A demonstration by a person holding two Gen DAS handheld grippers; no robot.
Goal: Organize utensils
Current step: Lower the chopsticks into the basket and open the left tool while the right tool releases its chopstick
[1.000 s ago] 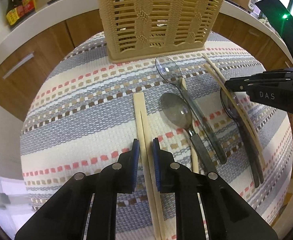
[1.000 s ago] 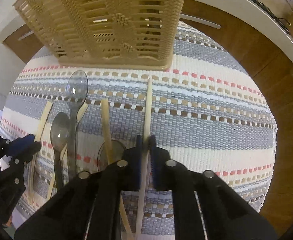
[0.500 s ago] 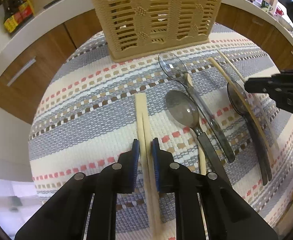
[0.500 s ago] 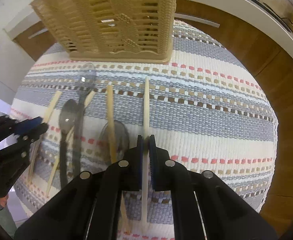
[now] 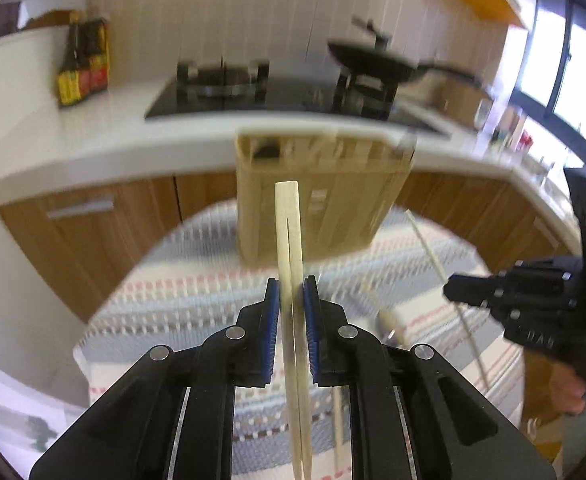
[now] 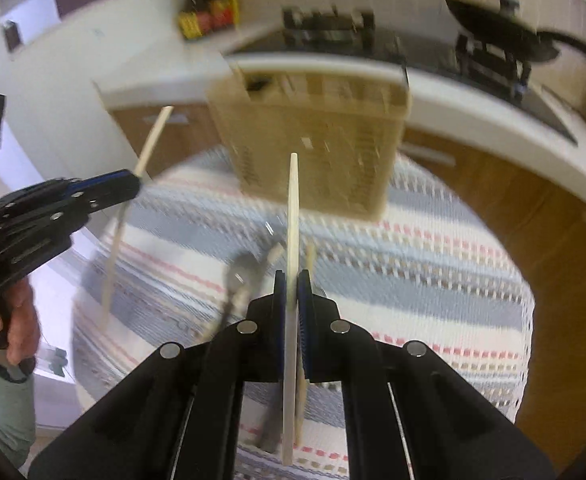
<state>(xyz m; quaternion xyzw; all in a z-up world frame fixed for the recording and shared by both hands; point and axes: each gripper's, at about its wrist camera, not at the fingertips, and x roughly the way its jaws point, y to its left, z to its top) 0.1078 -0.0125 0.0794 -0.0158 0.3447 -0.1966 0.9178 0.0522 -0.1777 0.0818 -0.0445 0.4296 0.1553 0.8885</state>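
Two sets of chopsticks, both lifted clear of the striped mat [image 6: 433,248]: a pair of chopsticks [image 5: 289,240] clamped in the nearly closed left gripper [image 5: 291,300], a single chopstick [image 6: 293,208] pinched in the fully closed right gripper [image 6: 291,292]. Step: carry toward the slatted beige basket [image 6: 317,136] just beyond. Next move, by judgement: tip each stick upright over the basket's open top, then release. Spoon [image 6: 243,276] remains on the mat.

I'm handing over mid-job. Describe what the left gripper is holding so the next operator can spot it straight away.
Start at the beige slotted utensil basket standing at the far end of the striped mat. In front of it, lifted off the mat, the left gripper clamps a pair of pale wooden chopsticks. They lie side by side as a double stick, whereas the right gripper holds a single chopstick.
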